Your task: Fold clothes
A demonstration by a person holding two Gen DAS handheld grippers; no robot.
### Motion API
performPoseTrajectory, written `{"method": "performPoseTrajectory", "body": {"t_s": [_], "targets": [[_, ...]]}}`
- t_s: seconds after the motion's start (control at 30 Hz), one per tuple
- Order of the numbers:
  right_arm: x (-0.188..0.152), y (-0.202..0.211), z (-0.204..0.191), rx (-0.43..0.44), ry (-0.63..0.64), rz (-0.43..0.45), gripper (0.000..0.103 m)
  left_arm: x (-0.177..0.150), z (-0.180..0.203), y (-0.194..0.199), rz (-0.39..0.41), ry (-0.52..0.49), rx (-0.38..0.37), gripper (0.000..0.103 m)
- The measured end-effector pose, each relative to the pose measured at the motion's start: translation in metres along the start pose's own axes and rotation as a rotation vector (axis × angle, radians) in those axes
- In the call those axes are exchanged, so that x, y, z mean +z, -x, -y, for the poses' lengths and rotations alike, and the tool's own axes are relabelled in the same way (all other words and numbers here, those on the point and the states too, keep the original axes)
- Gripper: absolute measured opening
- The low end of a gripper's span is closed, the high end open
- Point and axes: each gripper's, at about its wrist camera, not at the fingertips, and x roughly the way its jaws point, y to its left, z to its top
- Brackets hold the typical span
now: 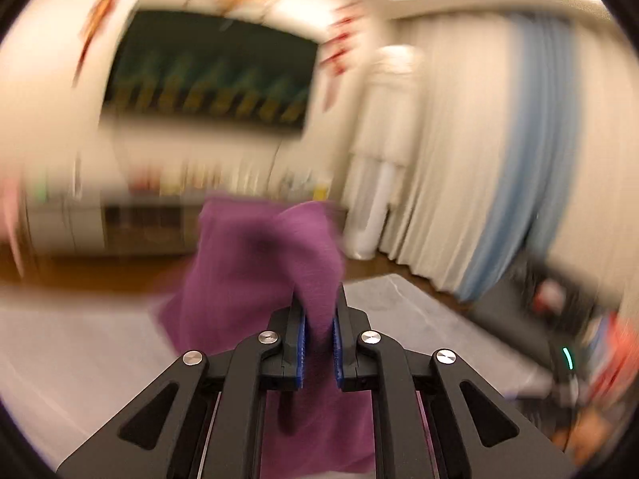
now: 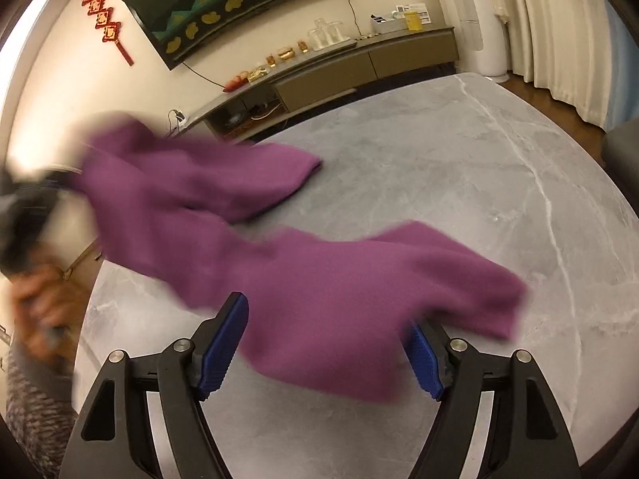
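Two grippers share one purple knitted garment [image 2: 303, 279], and they stand in opposite states. Leftmost in the right wrist view, a person's hand [image 2: 36, 311] in a speckled grey sleeve [image 2: 28, 407] carries the left gripper [image 1: 318, 353], whose blue-padded jaws are pinched onto a fold of that purple cloth, lifting it clear of the table while the rest trails down. Moving rightward, the cloth drapes in two lobes across the grey marble-patterned tabletop [image 2: 459, 151], one reaching toward the far edge and the other lying just ahead of the right gripper [image 2: 327, 353]. That gripper's jaws are spread wide, with the near hem lying between the pads but neither pad pressing on it. Judging from this, the step in hand is getting a second hold: the right jaws would do best to close on a single edge or corner rather than a bunched middle, so that both hands can draw the garment flat before any fold is made; grabbing several layers risks a lopsided crease. The smooth stone-look top should let the knit slide easily. Beyond the table, a dark wall-mounted television [image 2: 239, 4] hangs beside a red hanging ornament [image 2: 106, 20], above a low brown media cabinet [image 2: 359, 68], with cream curtains [image 2: 559, 20] at far right.
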Motion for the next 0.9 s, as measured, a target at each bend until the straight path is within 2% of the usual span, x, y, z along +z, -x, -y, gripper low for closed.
{"method": "performPoseTrajectory", "body": {"t_s": [0.03,0.1,0.13,0.17,0.23,0.3,0.4,0.43,0.5,0.53,0.57,0.67,0.7,0.73,0.83,0.9], "targets": [[0.0,-0.004,0.0,-0.012,0.002,-0.012,0.076,-0.006,-0.003,0.004,-0.044,0.023,0.009,0.012],[-0.001,-0.009,-0.003,-0.017,0.01,-0.038,0.076,-0.055,-0.028,-0.006,-0.237,0.109,0.125,0.012],[-0.003,-0.011,-0.008,-0.015,0.022,-0.041,0.076,-0.087,-0.05,-0.01,-0.337,0.177,0.187,0.012],[-0.004,-0.01,-0.012,-0.017,0.041,-0.04,0.076,-0.121,-0.077,-0.011,-0.435,0.299,0.219,0.012],[-0.008,-0.008,-0.021,-0.035,0.076,-0.025,0.076,-0.173,-0.107,-0.001,-0.55,0.482,0.187,0.012],[-0.011,-0.01,-0.027,-0.067,0.109,-0.014,0.076,-0.206,-0.113,0.02,-0.575,0.525,0.188,0.015],[-0.014,-0.014,-0.035,-0.088,0.14,-0.011,0.076,-0.226,-0.11,0.049,-0.553,0.53,0.208,0.037],[-0.015,-0.014,-0.039,-0.08,0.148,-0.01,0.076,-0.226,-0.113,0.058,-0.54,0.516,0.217,0.041],[-0.015,-0.015,-0.051,-0.056,0.174,-0.012,0.076,-0.221,-0.104,0.07,-0.518,0.454,0.229,0.048],[-0.015,-0.016,-0.06,-0.039,0.194,-0.017,0.076,-0.216,-0.095,0.077,-0.5,0.388,0.237,0.053],[-0.015,-0.017,-0.069,-0.021,0.209,-0.021,0.076,-0.212,-0.088,0.08,-0.486,0.335,0.247,0.054],[-0.007,-0.025,-0.102,0.05,0.274,-0.038,0.079,-0.197,-0.05,0.085,-0.459,0.081,0.324,0.056],[-0.002,-0.029,-0.114,0.07,0.298,-0.046,0.079,-0.193,-0.033,0.082,-0.456,-0.042,0.36,0.057],[0.007,-0.036,-0.128,0.089,0.32,-0.055,0.079,-0.195,-0.035,0.081,-0.453,-0.115,0.372,0.057],[0.033,-0.06,-0.156,0.111,0.348,-0.073,0.079,-0.19,-0.005,0.083,-0.426,-0.457,0.435,0.057],[0.053,-0.088,-0.17,0.116,0.34,-0.095,0.079,-0.191,0.002,0.07,-0.426,-0.579,0.439,0.057]]}}
